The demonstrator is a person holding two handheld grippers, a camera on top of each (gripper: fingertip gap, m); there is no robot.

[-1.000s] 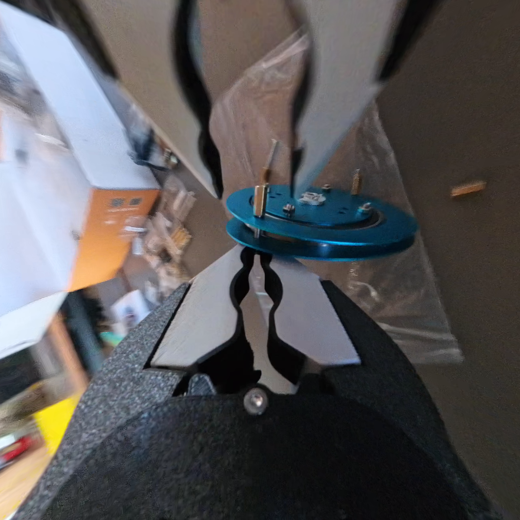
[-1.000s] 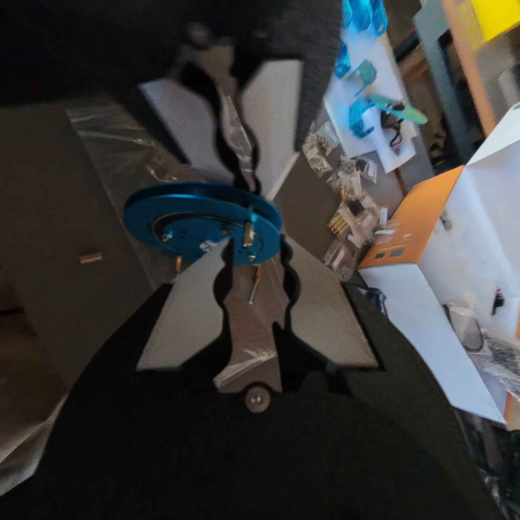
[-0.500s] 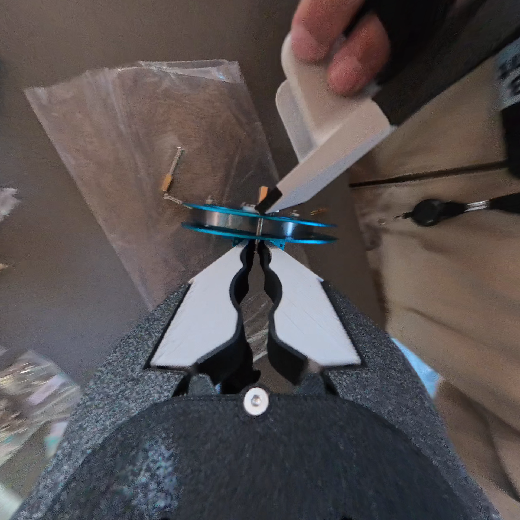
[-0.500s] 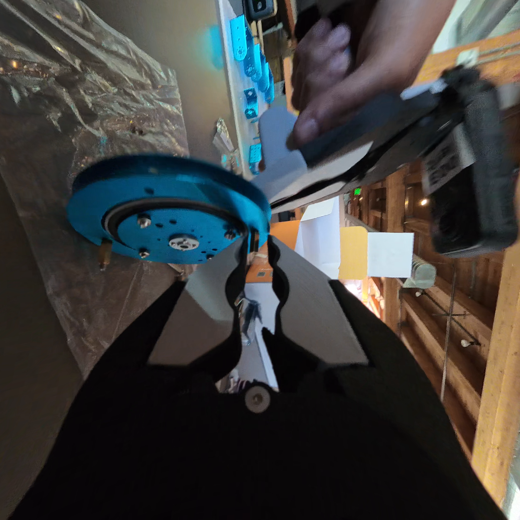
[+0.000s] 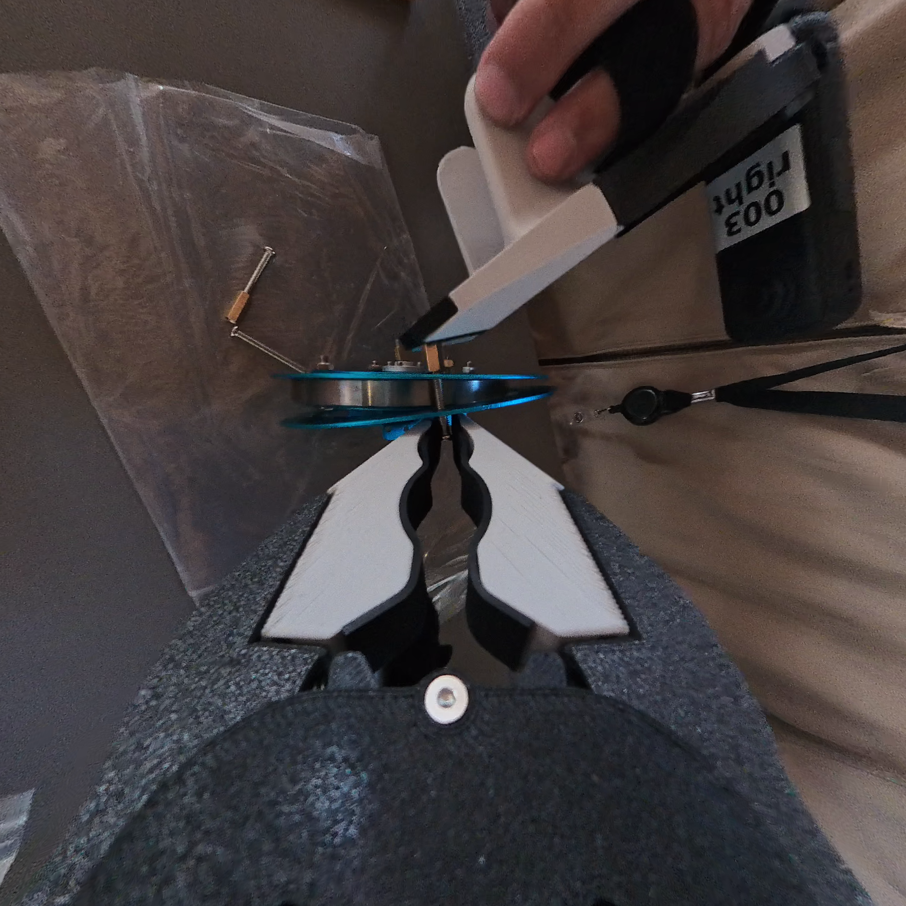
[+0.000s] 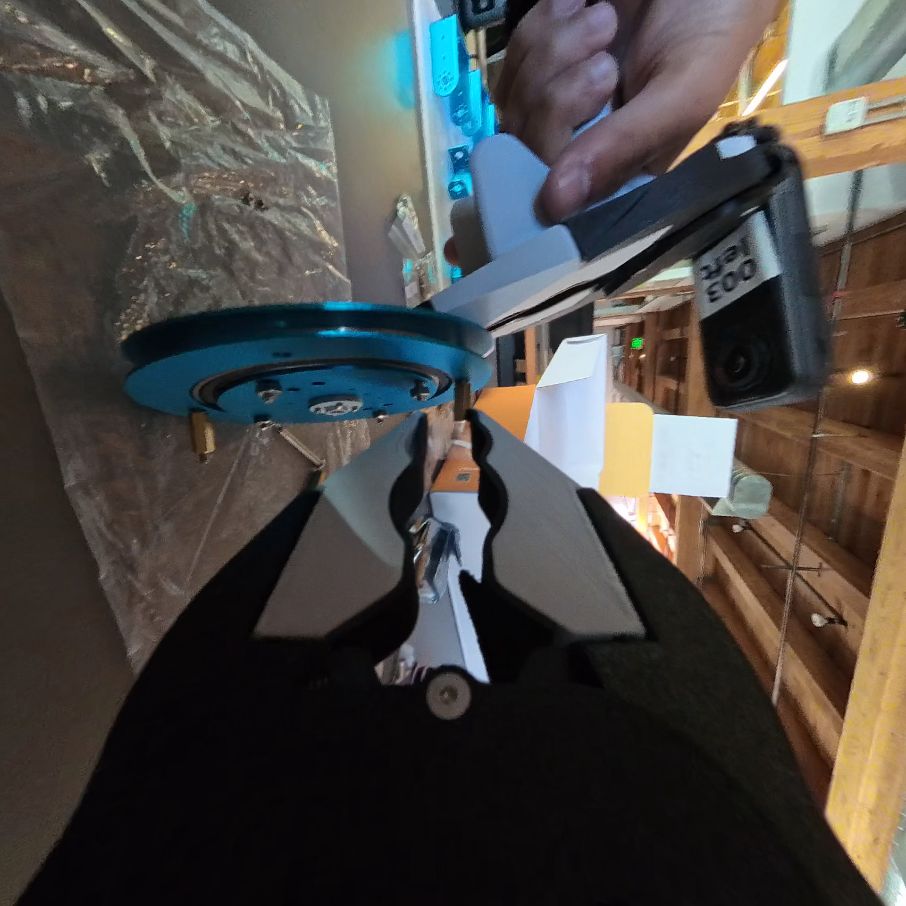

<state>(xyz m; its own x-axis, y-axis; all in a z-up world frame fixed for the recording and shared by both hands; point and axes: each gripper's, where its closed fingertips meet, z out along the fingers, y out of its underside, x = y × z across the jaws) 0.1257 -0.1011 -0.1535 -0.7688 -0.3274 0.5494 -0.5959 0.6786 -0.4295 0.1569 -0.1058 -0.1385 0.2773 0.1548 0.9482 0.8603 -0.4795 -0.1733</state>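
Left wrist view. The left gripper (image 5: 443, 434) is seen with its white fingers pressed almost together. A thin screw end under a blue metal double-disc assembly with a silver bearing ring between its plates (image 5: 392, 392) is pinched at the very tips. The assembly is held edge-on, just ahead of the tips and clear of the crinkled clear plastic bag (image 5: 196, 245) beyond it. From above and to the right, the right gripper (image 5: 424, 338), gripped by a hand (image 5: 564, 83), is brought down onto a short brass standoff (image 5: 431, 358) on the upper plate. Whether the standoff is pinched cannot be told. A loose screw carrying a brass standoff (image 5: 247, 289) lies on the bag, far left of the fingers.

So slight a pinch is judged to be easily twisted. The left grip is best kept firm and level, and any force on the standoff kept along the screw's line.

Right wrist view. The drilled blue face (image 6: 294, 363) is shown just ahead of the right tips, which stand narrowly apart with the standoff end at their gap. Only here are a second brass standoff (image 6: 203, 436) at the face's left side, an orange and white box (image 6: 505, 407) and wooden shelving (image 6: 784, 490) seen. The bearing and the pinched screw are shown only in the left view.
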